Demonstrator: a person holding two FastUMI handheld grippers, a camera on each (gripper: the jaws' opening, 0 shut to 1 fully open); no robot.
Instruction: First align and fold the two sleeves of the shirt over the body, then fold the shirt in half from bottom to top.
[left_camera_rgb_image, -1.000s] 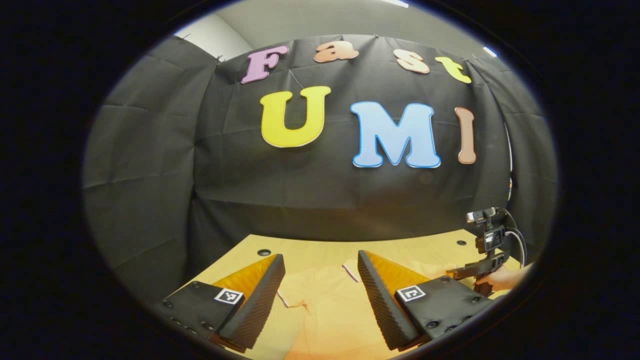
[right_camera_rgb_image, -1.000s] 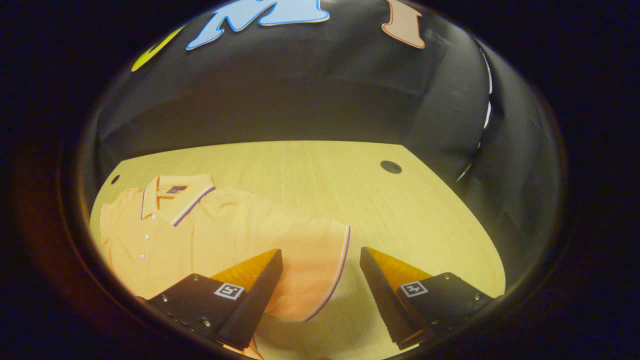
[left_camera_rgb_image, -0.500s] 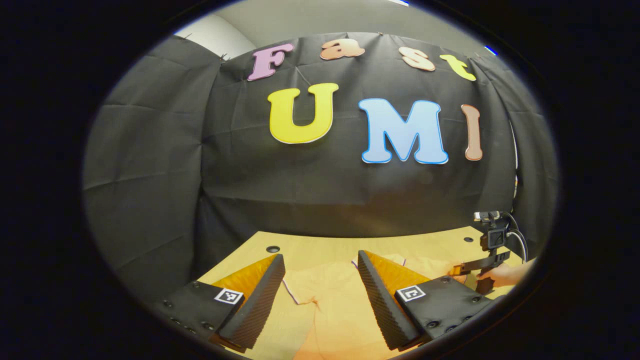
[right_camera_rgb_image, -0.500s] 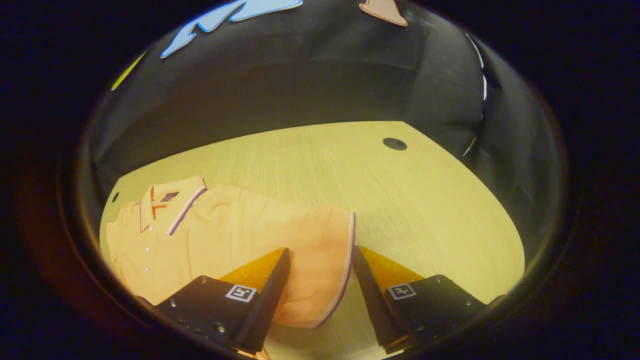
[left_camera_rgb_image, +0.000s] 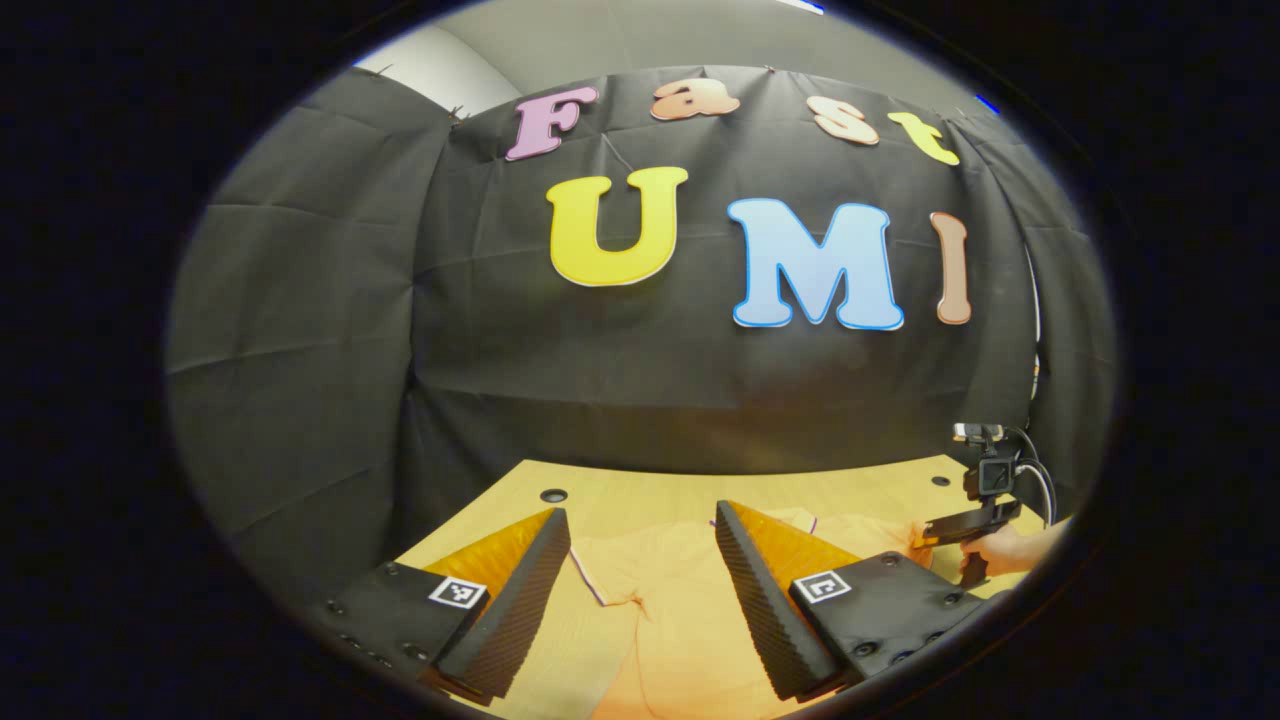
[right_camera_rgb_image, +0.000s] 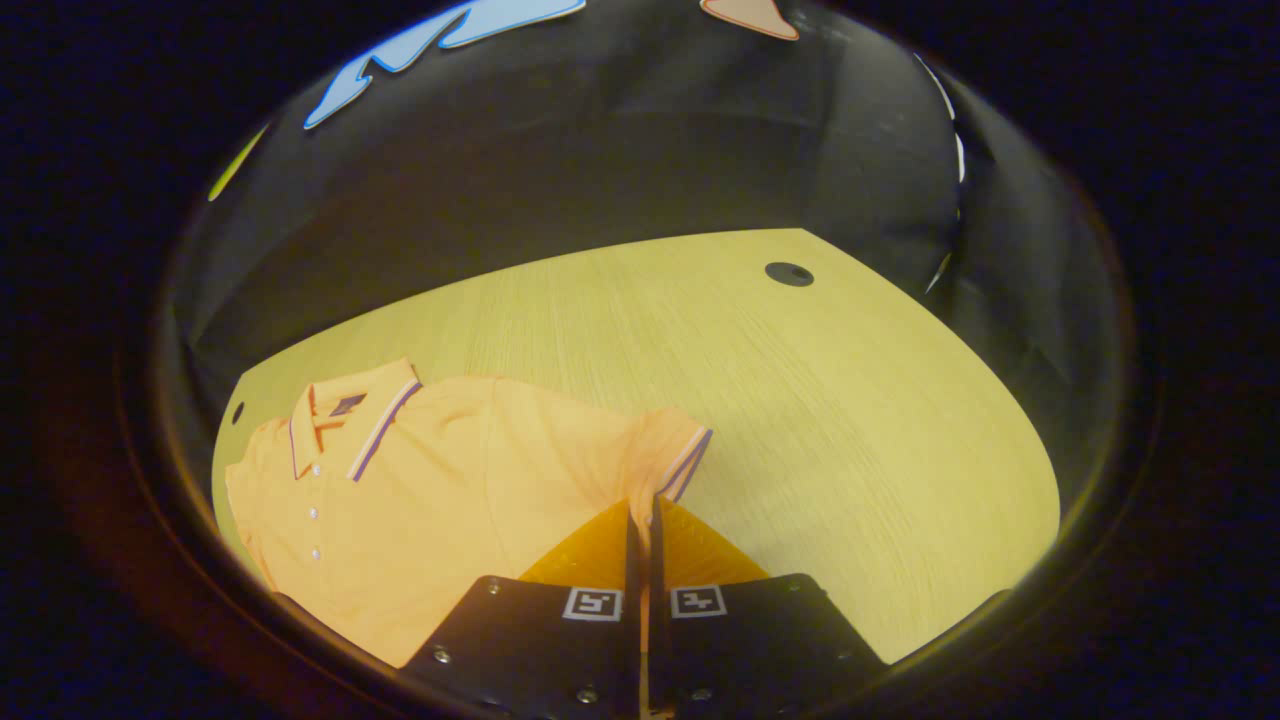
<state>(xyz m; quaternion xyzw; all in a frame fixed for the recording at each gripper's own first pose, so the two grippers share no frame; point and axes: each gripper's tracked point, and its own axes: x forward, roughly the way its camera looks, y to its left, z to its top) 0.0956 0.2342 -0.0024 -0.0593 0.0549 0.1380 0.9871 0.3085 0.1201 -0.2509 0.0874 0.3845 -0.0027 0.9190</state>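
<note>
An orange polo shirt (right_camera_rgb_image: 440, 480) with a striped collar lies flat on the wooden table (right_camera_rgb_image: 820, 400). In the right gripper view my right gripper (right_camera_rgb_image: 642, 510) is shut on the shirt's sleeve (right_camera_rgb_image: 672, 455), whose striped cuff bunches up just past the fingertips. In the left gripper view my left gripper (left_camera_rgb_image: 640, 530) stands open above the shirt's other sleeve (left_camera_rgb_image: 625, 580), with the cloth showing between its fingers. Far right in that view a hand (left_camera_rgb_image: 1005, 552) holds the right gripper (left_camera_rgb_image: 950, 528) over the shirt.
Round dark holes mark the table near its back corners (right_camera_rgb_image: 789, 273) (left_camera_rgb_image: 552, 495). The black cloth wall (left_camera_rgb_image: 620, 380) rises right behind the table's far edge. Bare wood stretches to the right of the shirt in the right gripper view.
My right gripper has gone from open to shut, pinching the sleeve and gathering its cuff. The left gripper has drifted slightly and stays open.
</note>
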